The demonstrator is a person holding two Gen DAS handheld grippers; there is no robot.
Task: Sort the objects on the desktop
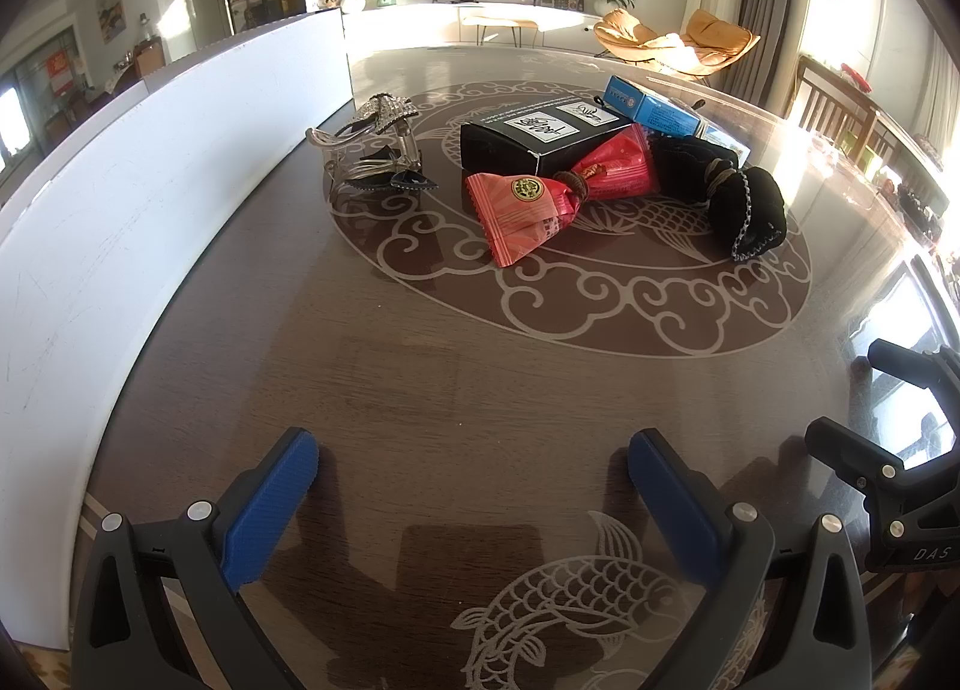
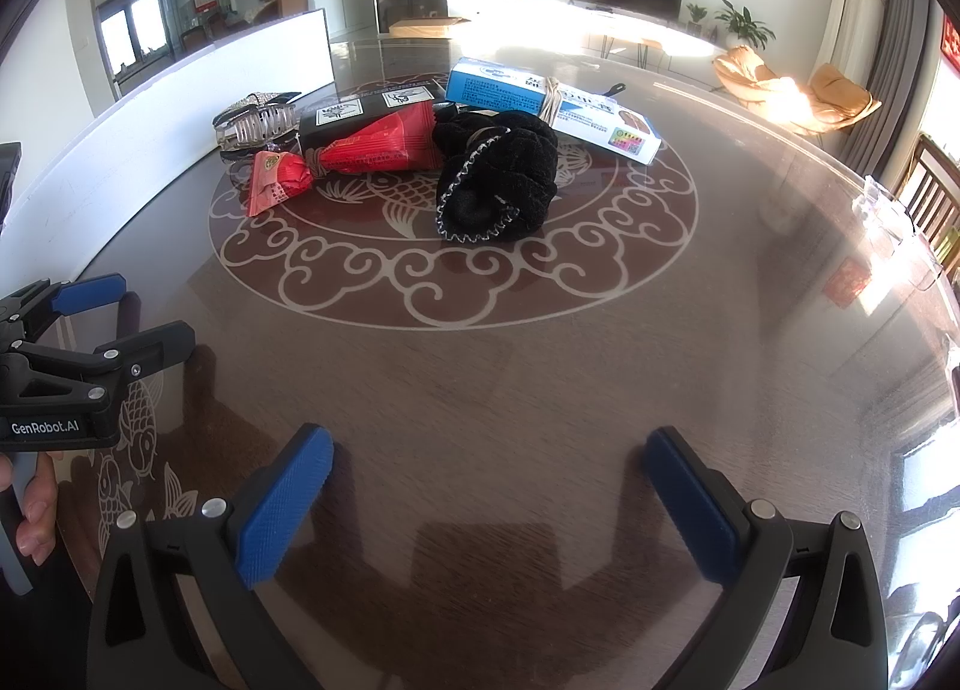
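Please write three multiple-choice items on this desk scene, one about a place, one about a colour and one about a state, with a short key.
1. Where does the black box lie relative to the red packet?
A. Directly behind it, touching
B. Far off by the white board
C. Under the blue box

2. What colour are the pads on the left tool?
A. Red
B. Blue
C. White

3. What state is the right tool in?
A. Shut on the black fabric pouch
B. Shut on nothing
C. Open and holding nothing

Key: 1 A, the packet leans against the box's front in the left wrist view. 2 B, both pads are blue. 3 C, its fingers stand wide apart over bare table, and the black fabric pouch lies farther off.
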